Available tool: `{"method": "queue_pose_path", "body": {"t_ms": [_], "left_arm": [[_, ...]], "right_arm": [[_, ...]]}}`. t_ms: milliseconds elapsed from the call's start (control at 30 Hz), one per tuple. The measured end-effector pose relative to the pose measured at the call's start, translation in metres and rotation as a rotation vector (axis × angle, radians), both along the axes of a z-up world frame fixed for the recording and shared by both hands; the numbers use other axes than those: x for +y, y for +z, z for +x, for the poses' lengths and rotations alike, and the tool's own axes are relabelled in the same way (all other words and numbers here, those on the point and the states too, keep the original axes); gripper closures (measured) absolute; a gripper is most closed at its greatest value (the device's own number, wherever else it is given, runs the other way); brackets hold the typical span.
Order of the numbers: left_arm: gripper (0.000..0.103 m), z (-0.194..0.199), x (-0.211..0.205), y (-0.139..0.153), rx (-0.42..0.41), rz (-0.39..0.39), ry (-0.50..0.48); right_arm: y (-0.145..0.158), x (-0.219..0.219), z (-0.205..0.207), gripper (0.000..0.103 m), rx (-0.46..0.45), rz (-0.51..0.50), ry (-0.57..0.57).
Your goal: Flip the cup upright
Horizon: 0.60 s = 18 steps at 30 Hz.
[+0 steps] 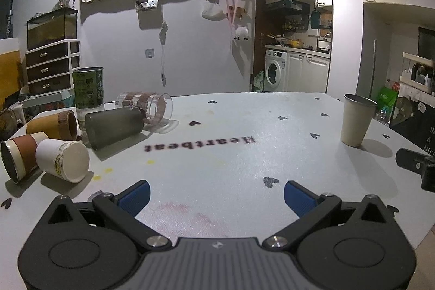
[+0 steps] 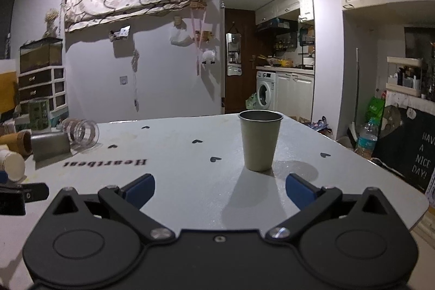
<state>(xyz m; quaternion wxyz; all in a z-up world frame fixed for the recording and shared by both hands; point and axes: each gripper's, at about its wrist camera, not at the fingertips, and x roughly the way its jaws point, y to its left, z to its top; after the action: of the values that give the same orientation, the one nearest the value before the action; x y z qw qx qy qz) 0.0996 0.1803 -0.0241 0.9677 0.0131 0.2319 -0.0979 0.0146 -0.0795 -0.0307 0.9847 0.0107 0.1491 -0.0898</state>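
Left wrist view: the left gripper [image 1: 217,197] has its fingers spread, holding nothing, low over the desk [image 1: 231,162]. The beige cup [image 1: 356,121] stands upright far right, well apart. Toppled cups [image 1: 62,161] cluster far left.

Right wrist view: the right gripper [image 2: 220,191] has its fingers spread; the beige cup [image 2: 259,142] stands just ahead, untouched. The left edge cuts off the toppled cups [image 2: 12,163].

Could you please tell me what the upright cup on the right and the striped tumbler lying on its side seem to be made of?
The upright cup looks like brushed stainless steel: matt grey wall, thin rolled rim, dark metallic inside, though coated paper is possible. The striped tumbler looks like clear glass or hard plastic: the table shows through it between brown bands.
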Motion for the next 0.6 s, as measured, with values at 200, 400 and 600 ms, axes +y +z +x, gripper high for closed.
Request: {"method": "queue_pose_path", "body": {"t_ms": [200,400,600], "left_arm": [[0.000,-0.0008,0.0011,0.0000,-0.002,-0.004,0.006],[0.000,-0.0007,0.0008,0.0009,-0.004,-0.003,0.004],[0.000,-0.0010,0.0009,0.0013,-0.004,-0.003,0.004]], "right_arm": [[-0.0023,0.0015,0.0000,0.000,0.013,0.005,0.003],[-0.0064,0.0025,0.0007,0.000,0.027,-0.004,0.001],[-0.0064,0.0021,-0.0002,0.000,0.025,-0.004,-0.002]]}}
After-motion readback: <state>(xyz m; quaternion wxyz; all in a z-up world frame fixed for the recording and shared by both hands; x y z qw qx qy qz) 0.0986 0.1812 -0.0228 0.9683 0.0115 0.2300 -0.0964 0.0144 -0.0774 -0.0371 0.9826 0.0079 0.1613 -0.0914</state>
